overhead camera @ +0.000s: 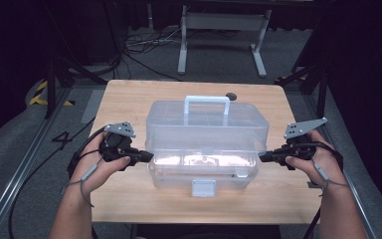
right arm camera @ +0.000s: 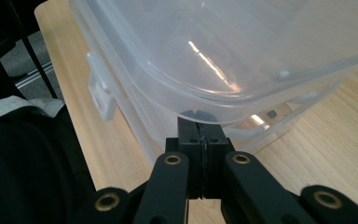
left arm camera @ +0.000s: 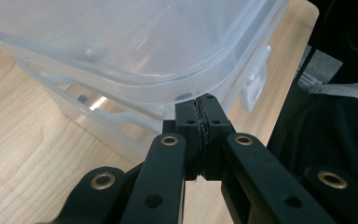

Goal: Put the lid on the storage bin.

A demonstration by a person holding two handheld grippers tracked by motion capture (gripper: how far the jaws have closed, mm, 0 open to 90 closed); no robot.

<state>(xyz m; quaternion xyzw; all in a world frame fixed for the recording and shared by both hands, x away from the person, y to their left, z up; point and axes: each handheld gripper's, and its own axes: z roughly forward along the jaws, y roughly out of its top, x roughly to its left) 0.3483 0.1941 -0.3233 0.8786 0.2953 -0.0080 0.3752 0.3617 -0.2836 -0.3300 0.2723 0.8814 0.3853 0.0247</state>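
A clear plastic storage box (overhead camera: pixel 204 172) stands in the middle of the wooden table (overhead camera: pixel 124 104). Its domed lid (overhead camera: pixel 206 124) has a pale handle (overhead camera: pixel 207 102) and sits raised off the base at the front. My left gripper (overhead camera: pixel 149 156) is shut, its tips tucked under the lid's left rim. My right gripper (overhead camera: pixel 262 157) is shut too, its tips under the right rim. In the left gripper view the closed tips (left arm camera: pixel 201 100) touch the underside of the lid (left arm camera: pixel 121 42). The right gripper view shows the same: closed tips (right arm camera: pixel 199 120) under the lid (right arm camera: pixel 242 46). Nothing is pinched between either pair of jaws.
A white latch (overhead camera: pixel 203 187) hangs at the box's front, near the table's front edge. A small dark round spot (overhead camera: pixel 231 96) lies behind the box. Beyond the table stand a white frame (overhead camera: pixel 224 30) and cables (overhead camera: pixel 139 47) on the floor.
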